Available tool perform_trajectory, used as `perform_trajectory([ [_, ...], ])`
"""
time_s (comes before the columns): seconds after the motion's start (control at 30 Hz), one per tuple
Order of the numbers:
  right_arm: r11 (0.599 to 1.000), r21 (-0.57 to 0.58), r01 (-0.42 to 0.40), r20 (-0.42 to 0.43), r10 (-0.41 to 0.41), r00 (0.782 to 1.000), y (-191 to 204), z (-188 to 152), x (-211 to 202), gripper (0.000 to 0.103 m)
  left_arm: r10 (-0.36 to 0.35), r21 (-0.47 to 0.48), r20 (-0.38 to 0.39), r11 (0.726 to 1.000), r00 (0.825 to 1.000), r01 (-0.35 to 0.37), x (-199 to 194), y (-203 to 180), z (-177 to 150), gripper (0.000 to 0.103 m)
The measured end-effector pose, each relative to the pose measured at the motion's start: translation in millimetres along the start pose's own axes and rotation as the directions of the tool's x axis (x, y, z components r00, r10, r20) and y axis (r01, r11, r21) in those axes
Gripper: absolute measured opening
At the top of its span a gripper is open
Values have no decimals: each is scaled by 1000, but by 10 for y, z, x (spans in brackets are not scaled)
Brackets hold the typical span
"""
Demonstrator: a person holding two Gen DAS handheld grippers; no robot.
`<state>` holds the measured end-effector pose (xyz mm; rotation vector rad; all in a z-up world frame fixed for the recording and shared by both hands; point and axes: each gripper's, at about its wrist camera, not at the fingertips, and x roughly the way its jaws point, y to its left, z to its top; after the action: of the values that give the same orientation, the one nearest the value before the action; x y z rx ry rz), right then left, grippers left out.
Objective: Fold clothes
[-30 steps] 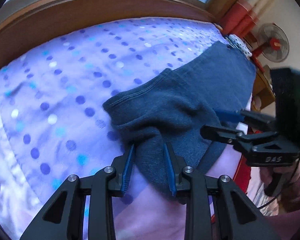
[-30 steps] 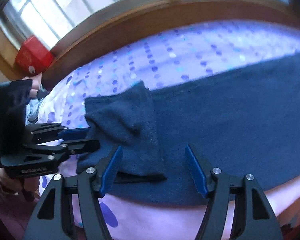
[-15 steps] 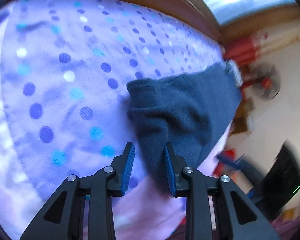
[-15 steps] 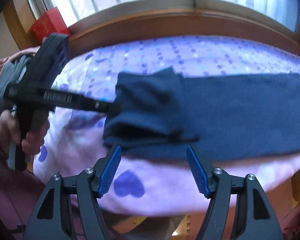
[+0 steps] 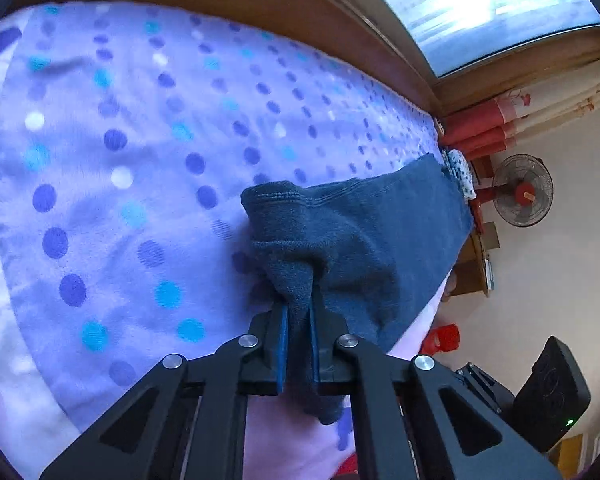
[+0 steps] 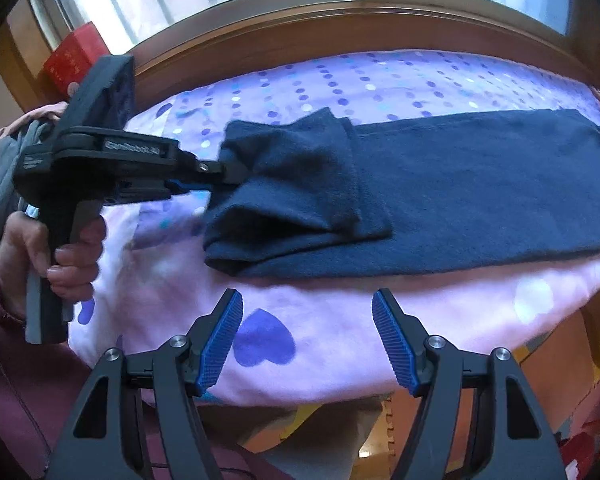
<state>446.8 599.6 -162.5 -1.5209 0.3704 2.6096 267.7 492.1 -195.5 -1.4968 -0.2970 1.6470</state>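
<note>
Dark blue fleece garment (image 6: 480,184) is laid in a long strip along the front edge of the bed (image 6: 380,80), on a purple dotted blanket (image 5: 140,160). Its kind cannot be told exactly; it may be trousers or a scarf. One end has already been turned over onto the strip, so a first short fold (image 6: 300,172) is seen at the end nearest the person's hand (image 6: 60,248). The rest of the strip is flat and not yet folded, up to the far end by the right corner of the bed.

The left gripper (image 5: 298,328) is closing on a bunched edge of the turned end, and the cloth is pinched between its fingers (image 5: 282,344). The right gripper (image 6: 306,344) is held before the bed edge, with its fingers (image 6: 220,344) wide apart and nothing between them.

The task is judged to be at an early stage: one fold is made, and it looks loose and wrinkled. Some further folds along the length are probably needed, and the bundle must then be smoothed.
</note>
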Motion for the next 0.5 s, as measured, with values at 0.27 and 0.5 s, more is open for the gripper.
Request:
perform_trajectory([
  [0.27, 999, -44, -1, 13, 1, 1000, -415, 64, -209, 68, 65, -20, 50, 998, 997, -64, -181, -468, 64, 8],
  [0.5, 979, -155, -129, 11, 133, 991, -1146, 244, -242, 68, 224, -63, 91, 974, 970, -218, 27, -1261, 163, 8],
])
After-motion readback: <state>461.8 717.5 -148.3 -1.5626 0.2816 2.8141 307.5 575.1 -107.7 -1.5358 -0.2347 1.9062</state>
